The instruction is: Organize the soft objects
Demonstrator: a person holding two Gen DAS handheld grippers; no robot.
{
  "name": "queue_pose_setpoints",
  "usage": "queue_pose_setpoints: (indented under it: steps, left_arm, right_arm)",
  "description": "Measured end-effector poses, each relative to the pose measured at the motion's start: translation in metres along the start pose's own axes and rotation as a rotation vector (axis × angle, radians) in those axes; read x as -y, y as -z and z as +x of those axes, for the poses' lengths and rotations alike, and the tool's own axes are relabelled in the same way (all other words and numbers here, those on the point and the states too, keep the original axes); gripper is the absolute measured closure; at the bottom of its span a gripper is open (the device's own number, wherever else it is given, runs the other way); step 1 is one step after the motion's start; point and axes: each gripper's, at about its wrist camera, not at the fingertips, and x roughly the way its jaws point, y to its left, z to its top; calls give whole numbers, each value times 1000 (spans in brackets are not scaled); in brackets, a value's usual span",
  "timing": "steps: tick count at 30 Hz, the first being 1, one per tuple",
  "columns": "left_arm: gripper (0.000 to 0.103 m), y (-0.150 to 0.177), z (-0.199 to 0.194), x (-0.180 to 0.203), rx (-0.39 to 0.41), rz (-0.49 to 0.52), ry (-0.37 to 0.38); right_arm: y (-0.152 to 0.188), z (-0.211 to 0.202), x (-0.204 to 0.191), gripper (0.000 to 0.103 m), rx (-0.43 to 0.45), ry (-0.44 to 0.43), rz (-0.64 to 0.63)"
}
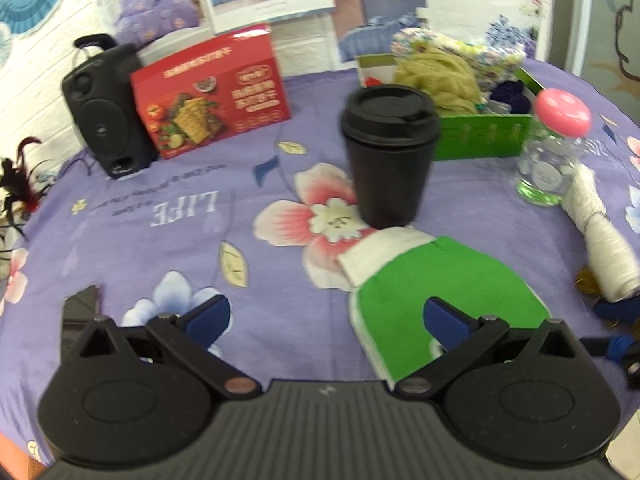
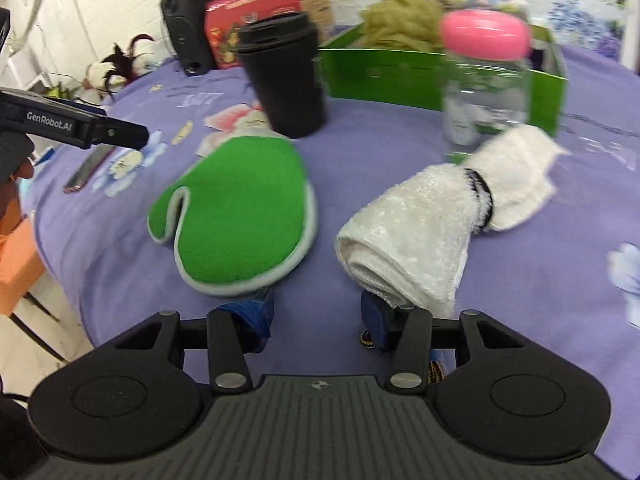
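Left claw (image 1: 326, 320) open wide, nothing between pads; its right pad overlaps the green mitt (image 1: 444, 300) in view. Right claw (image 2: 316, 320) partly open, empty; jaws low at 6 o'clock, mitt (image 2: 236, 216) at 11 and towel roll (image 2: 424, 220) at 1 from it. Both lie flat on the purple cloth (image 2: 360, 168), apart from each other. Black cup (image 2: 284, 72) just behind the mitt's cuff. Jar (image 2: 484, 80) touching the towel's far end. Green box (image 2: 380, 72) at 12, yarn (image 2: 400, 20) inside.
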Motion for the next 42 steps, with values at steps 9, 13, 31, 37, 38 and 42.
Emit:
queue_pose_setpoints:
  steps: [9,13,31,37,38,42]
  left_arm:
    - [0,-1,7,22,-19,35,44]
    - [0,-2,7,23,-25,36,55]
    - [0,1,-1,36,-37,56,81]
    - [0,3,0,34,-42,68,68]
    - [0,2,2,34,-48,61,76]
    - [0,-4,8,46,-62,60,123]
  right_arm:
    - [13,-69,23,69,168,-27,127]
    - [23,-84,28,68,192,75,184]
    - [-13,-23,61,66,151,215,45]
    - [-10,-49,114,66,137,427,83]
    - [-7,-60,119,66,156,456,100]
    - [7,-89,123,65,207,424,128]
